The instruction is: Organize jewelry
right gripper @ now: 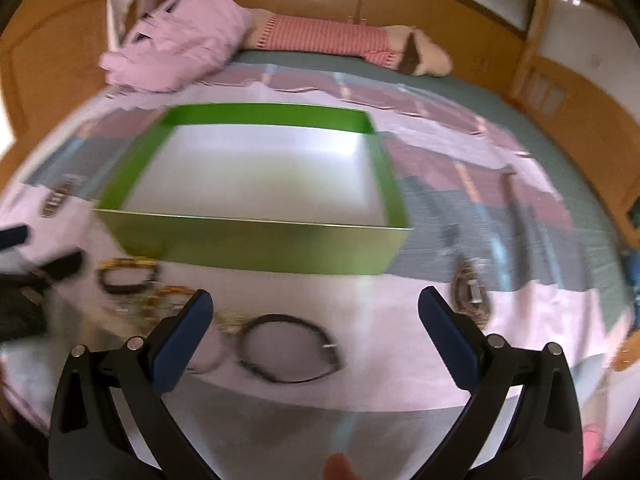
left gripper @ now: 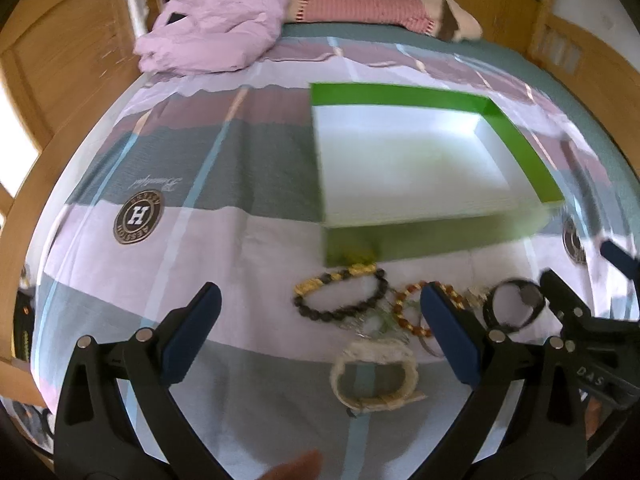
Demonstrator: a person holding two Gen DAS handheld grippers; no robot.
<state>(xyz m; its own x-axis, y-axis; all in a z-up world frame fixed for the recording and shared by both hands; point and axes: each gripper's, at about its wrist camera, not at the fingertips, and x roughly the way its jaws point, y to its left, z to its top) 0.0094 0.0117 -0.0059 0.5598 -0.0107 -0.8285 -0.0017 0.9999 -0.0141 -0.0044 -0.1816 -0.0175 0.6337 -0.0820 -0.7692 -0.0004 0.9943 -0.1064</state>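
Green box (right gripper: pixel 256 248) is sitting empty on the bed, jewelry lying near it; both fingers are gaping empty, right gripper (right gripper: pixel 316 312) hovering over the black loop (right gripper: pixel 290 350), so pinching its rim cleanly seems advisable.

The box (left gripper: pixel 400 96) in the middle of the frame was bright green outside and white inside. The sheet (left gripper: pixel 248 240) carried broad blocks of pale pink, mauve and grey-green, thin light-blue lines, and a round brown-and-white badge (left gripper: pixel 138 216) with an H at the left. Low in the frame lay a black-and-gold bracelet (left gripper: pixel 340 292), an amber one (left gripper: pixel 416 312), a cream one (left gripper: pixel 374 376) and a black ring (right gripper: pixel 290 348). The pillow (left gripper: pixel 360 4), top centre, had red-and-white stripes; the quilt (left gripper: pixel 212 20), upper left, was lilac. The pads (left gripper: pixel 196 332) were dark blue.
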